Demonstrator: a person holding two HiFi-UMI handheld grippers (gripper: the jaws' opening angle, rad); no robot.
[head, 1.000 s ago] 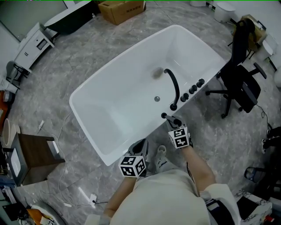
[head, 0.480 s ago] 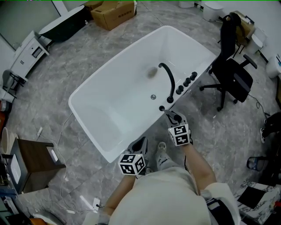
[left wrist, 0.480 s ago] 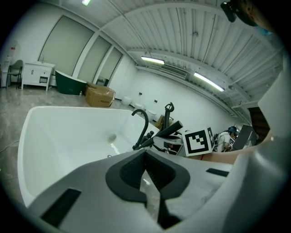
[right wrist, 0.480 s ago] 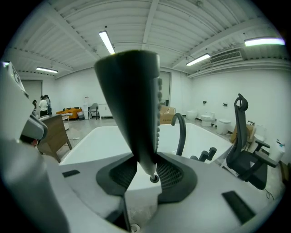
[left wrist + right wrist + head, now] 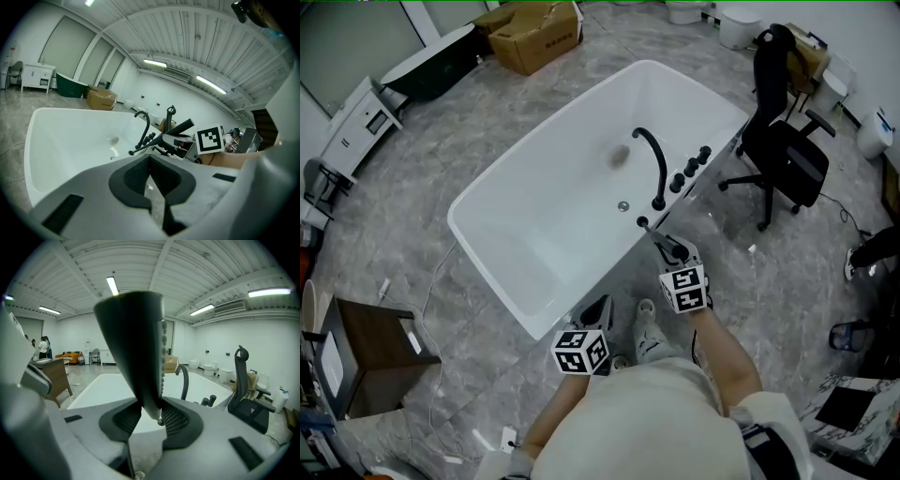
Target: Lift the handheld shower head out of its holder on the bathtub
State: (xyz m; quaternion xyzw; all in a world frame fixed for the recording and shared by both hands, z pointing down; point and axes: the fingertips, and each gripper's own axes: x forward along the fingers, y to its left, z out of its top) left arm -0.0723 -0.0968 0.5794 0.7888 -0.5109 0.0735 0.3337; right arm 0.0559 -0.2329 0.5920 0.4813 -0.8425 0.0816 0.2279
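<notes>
Raised against a second ago: shower head [image 5: 136, 343] grasped between right gripper [image 5: 149, 414] fingers, now above bathtub [image 5: 461, 217] rim. Left gripper [image 5: 150, 158] fingers clenched on nothing. Probably free of holder already.

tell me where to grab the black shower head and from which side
Grip the shower head by its narrow handle end, from the floor side of the bathtub rim. It tapers there, while the wide end flares away; the right gripper holds it there.
</notes>
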